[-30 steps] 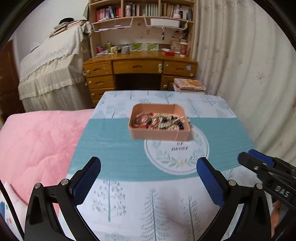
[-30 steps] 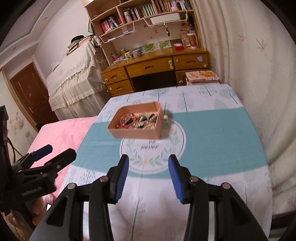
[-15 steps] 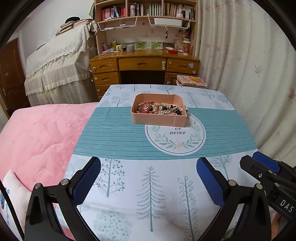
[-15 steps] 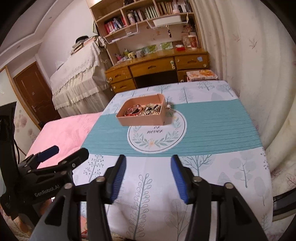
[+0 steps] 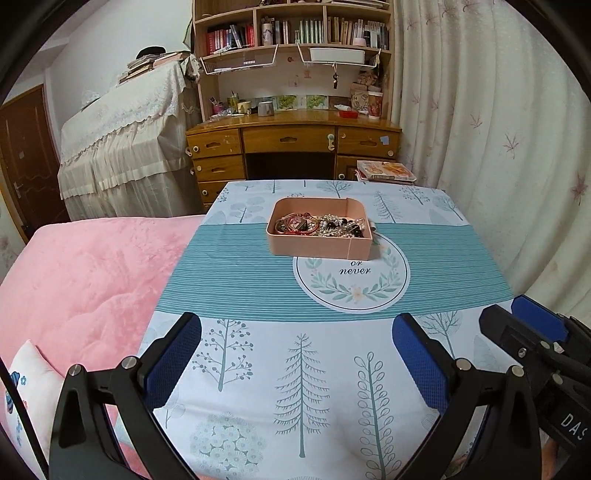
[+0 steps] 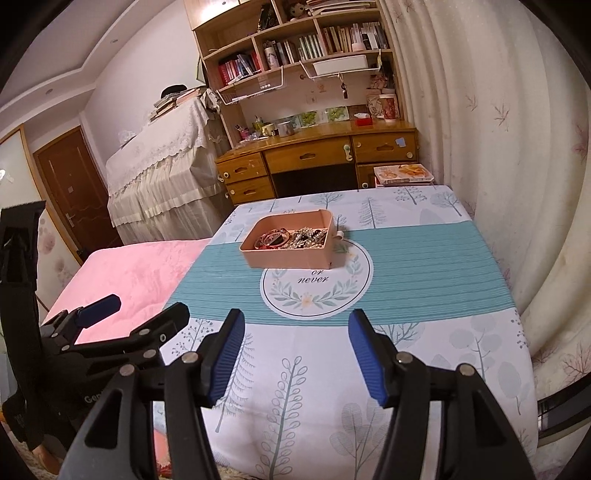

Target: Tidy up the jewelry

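We backed off from table; pink box (image 5: 319, 232) of jewelry (image 5: 321, 225) now farther away, mid-cloth. Left tongs (image 5: 297, 363) spread, empty; right tongs (image 6: 294, 356) just widened, empty. Sorting looks finished or unstarted.

A wooden desk (image 5: 293, 138) with bookshelves (image 5: 291, 33) stands against the far wall. Pale curtains (image 5: 491, 129) hang at right; a pink bedspread (image 5: 85, 280) lies at left.
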Demonstrator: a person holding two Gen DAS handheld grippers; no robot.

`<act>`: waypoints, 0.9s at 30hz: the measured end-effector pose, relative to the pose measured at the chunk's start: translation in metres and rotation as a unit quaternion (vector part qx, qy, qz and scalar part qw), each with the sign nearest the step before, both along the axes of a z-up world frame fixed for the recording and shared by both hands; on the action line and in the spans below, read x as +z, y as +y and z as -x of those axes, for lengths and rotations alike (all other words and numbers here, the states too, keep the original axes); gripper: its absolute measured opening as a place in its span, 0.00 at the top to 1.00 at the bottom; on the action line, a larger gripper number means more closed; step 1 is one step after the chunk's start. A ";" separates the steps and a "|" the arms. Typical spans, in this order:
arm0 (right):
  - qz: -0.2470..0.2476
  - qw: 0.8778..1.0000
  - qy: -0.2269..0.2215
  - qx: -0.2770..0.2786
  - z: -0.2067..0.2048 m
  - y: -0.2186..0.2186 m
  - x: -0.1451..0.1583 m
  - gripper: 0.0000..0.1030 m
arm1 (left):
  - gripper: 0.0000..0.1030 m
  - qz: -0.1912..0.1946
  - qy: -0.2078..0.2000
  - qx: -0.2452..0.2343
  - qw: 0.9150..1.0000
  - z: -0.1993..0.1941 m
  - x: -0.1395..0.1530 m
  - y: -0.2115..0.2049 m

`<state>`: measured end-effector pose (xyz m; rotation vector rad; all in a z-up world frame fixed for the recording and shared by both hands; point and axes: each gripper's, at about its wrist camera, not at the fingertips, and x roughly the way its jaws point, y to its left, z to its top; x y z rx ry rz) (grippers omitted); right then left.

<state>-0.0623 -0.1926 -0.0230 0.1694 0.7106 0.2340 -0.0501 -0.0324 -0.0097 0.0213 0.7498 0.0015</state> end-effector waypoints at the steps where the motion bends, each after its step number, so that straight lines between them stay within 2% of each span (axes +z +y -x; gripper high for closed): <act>1: 0.000 1.000 0.002 0.001 -0.001 0.000 -0.001 0.43 | 0.01 0.000 0.000 0.001 1.000 0.000 0.000 0.000; 27: -0.002 1.000 0.006 0.010 0.001 0.007 -0.005 0.43 | 0.01 0.004 0.014 0.007 1.000 0.000 -0.007 0.003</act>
